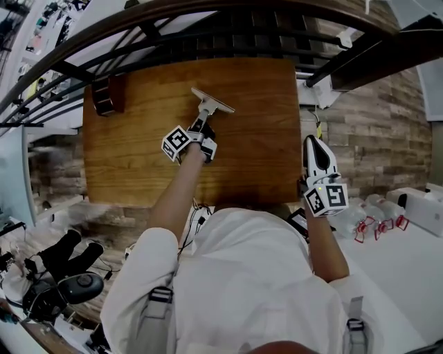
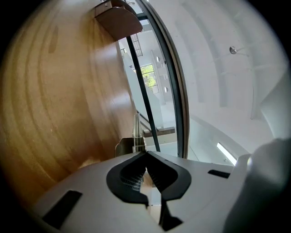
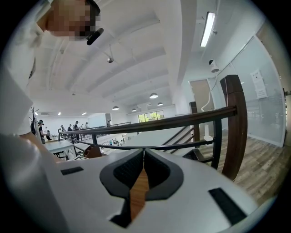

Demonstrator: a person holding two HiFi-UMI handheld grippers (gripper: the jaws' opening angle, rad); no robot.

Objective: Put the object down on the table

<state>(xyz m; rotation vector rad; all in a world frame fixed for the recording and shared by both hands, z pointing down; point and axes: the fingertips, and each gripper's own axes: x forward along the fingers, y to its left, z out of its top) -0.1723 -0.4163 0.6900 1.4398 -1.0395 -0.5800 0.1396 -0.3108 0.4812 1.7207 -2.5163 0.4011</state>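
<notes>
Wood-grain table (image 1: pixel 131 166) beside a black railing (image 1: pixel 208 12) and plank floor (image 1: pixel 377 131); left gripper (image 1: pixel 205 123) clamps a scraper (image 1: pixel 213 101); right gripper (image 1: pixel 312 140) closed, empty.

A metal tool (image 1: pixel 212 104) with a wide, flat, pale blade on a short stem is pinched by its handle in the left claw (image 1: pixel 203 124). The blade sits at 12 o'clock from the claw, over the middle of the wooden tabletop (image 1: pixel 131 159). Whether it touches the wood cannot be told.

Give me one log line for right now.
left gripper: shut on metal tool, over table | right gripper: shut, empty, beside table edge
</notes>
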